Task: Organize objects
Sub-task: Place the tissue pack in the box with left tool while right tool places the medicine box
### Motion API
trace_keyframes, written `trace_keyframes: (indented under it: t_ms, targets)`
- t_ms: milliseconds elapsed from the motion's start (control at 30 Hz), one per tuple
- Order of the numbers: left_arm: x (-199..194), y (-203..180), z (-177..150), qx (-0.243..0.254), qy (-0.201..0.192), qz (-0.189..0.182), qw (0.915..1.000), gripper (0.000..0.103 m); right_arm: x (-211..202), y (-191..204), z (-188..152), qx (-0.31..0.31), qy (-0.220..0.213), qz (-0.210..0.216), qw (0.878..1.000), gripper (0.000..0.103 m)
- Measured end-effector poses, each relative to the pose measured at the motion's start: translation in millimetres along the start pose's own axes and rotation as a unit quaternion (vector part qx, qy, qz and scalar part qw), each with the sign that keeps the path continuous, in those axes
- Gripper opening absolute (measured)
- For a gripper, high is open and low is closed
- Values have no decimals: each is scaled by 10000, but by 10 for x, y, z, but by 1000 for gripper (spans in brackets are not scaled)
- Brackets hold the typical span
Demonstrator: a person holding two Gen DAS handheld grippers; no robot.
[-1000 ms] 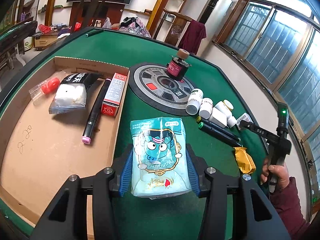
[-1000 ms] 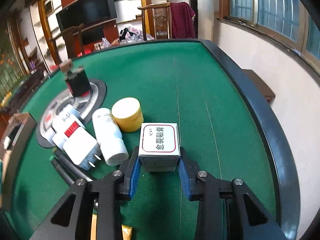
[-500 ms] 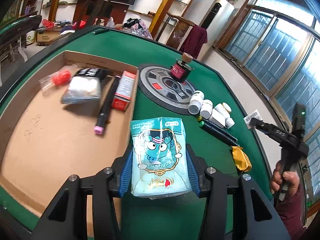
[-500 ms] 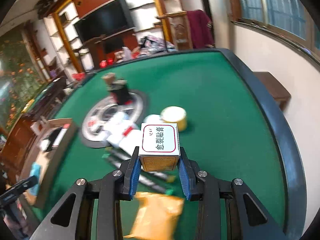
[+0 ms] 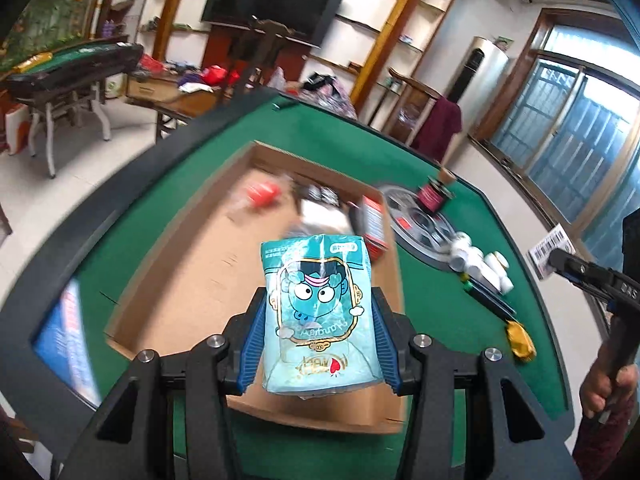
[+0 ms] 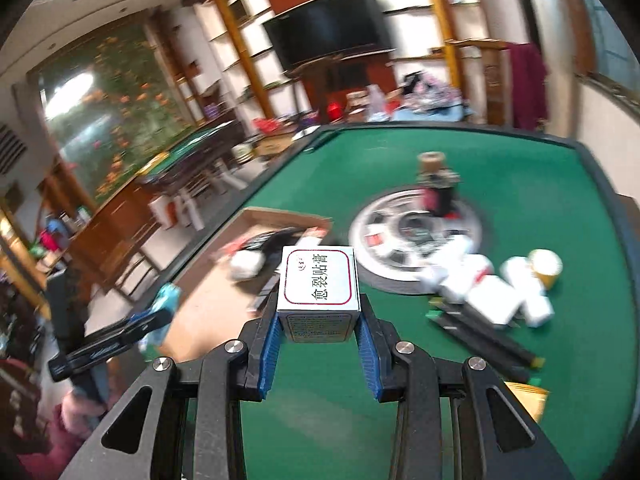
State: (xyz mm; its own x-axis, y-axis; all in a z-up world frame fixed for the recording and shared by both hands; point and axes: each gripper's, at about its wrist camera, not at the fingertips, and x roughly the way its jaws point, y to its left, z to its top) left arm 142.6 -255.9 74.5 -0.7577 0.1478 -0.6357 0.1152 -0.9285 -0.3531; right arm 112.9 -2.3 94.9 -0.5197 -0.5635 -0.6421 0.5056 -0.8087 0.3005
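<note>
The left gripper (image 5: 318, 344) is clamped on a teal snack packet (image 5: 318, 316), held above the near end of the open cardboard box (image 5: 192, 280) on the green table (image 5: 448, 304). The right gripper (image 6: 318, 332) grips a small white box with red-framed print (image 6: 319, 292), held over the felt just beside the cardboard box. Inside the cardboard box lie a red-capped item (image 5: 262, 193), a pale pouch (image 5: 324, 216) and a red-and-white carton (image 5: 374, 226), all smeared by motion blur. To the right sit a round grey dial plate (image 6: 416, 236) with a dark corked bottle (image 6: 438, 188) on it, a cluster of white bottles (image 6: 492, 292), a yellow-lidded jar (image 6: 546, 268), dark pens (image 6: 488, 336) and a yellow wrapper (image 5: 520, 340). The packet hides part of the cardboard box floor behind it
</note>
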Motion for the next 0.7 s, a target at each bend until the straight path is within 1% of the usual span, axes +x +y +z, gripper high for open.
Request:
trace_keyframes:
  t_ms: [167,300,433,567,700]
  targets:
    - [26,148,142,260,-49,360,9990,47,426,366,-7,-146,427,449,9980,39]
    - [260,186,296,543,142,615,9965,47,895,658,-80,-276,812,635,9943,39]
    - [542,199,419,756,374,752,9936,47,1313,844,-125,-357,1128,652,9908,39]
    - [855,295,502,690,748,804,9916,47,1640,950,-157,-390,1382,596,9878,39]
    - [1035,379,519,603,951,867,9899,47,1914,1029,-158,-460,1580,547,9849,39]
